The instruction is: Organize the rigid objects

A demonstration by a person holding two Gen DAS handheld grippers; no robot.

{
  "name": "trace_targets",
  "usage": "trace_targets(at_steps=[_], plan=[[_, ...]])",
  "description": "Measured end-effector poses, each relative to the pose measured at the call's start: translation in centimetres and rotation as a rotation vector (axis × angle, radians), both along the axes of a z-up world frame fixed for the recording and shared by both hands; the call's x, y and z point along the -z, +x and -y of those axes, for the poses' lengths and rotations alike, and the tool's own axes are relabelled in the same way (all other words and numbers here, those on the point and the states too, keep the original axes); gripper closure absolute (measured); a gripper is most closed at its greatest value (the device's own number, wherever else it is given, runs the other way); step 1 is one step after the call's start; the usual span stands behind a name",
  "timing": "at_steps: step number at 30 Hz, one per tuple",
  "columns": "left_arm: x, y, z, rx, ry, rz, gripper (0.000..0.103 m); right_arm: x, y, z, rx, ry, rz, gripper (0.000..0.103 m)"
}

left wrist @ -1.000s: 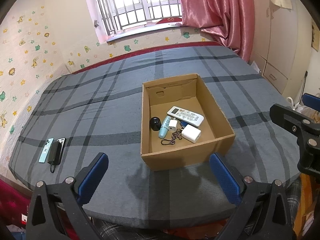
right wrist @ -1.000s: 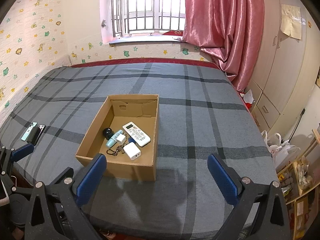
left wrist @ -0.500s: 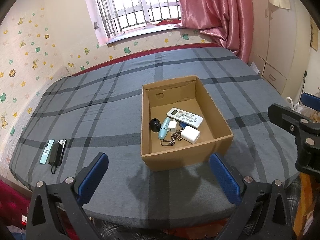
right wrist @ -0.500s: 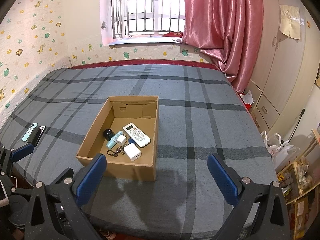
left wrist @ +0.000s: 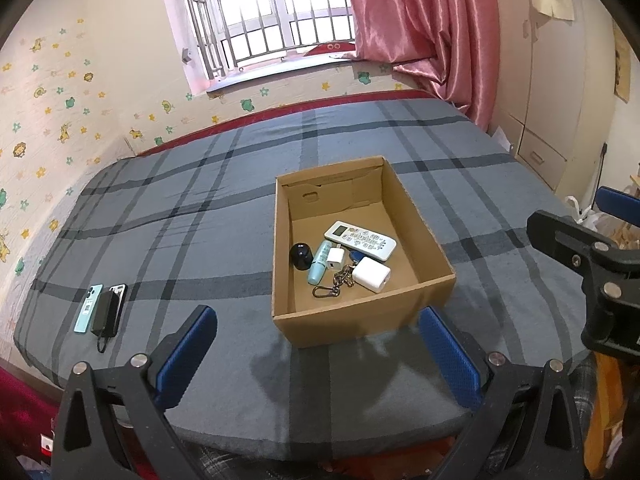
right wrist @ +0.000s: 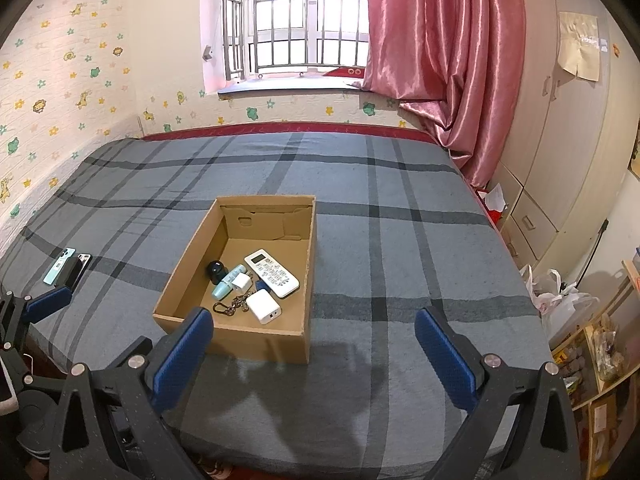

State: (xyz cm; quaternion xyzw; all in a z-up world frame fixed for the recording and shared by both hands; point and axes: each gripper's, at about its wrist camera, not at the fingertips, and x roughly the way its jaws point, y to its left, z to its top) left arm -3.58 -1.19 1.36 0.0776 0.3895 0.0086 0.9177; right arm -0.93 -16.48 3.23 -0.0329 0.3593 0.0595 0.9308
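The open brown cardboard box (left wrist: pixel 362 246) sits in the middle of the grey checked bed (left wrist: pixel 208 216), nearer its front edge. Inside lie a white remote control (left wrist: pixel 360 234), a white square charger (left wrist: pixel 372 274) and a metal key chain (left wrist: pixel 334 283). They look hard and light; grab the remote by its long sides. Both the left hand-held gripper (left wrist: pixel 316 354) and right hand-held gripper (right wrist: pixel 314 354) are spread wide and empty. Since a second ago, both have pulled back a little.

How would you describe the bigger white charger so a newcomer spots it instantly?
Find the open cardboard box sitting mid-bed on the grey plaid cover. Among the items on its floor, look nearest the front wall: the white square charger lies beside the metal key chain. It is larger than the other white plug and shorter than the remote.
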Motion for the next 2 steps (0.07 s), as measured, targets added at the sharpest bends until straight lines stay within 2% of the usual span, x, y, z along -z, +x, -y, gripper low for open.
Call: trace_targets(at_steps=[2], plan=[[-0.03,0.11,0.09,-0.001,0.014,0.003,0.000,-0.09,0.07,0.12,0.002,0.001,0.002,0.000]])
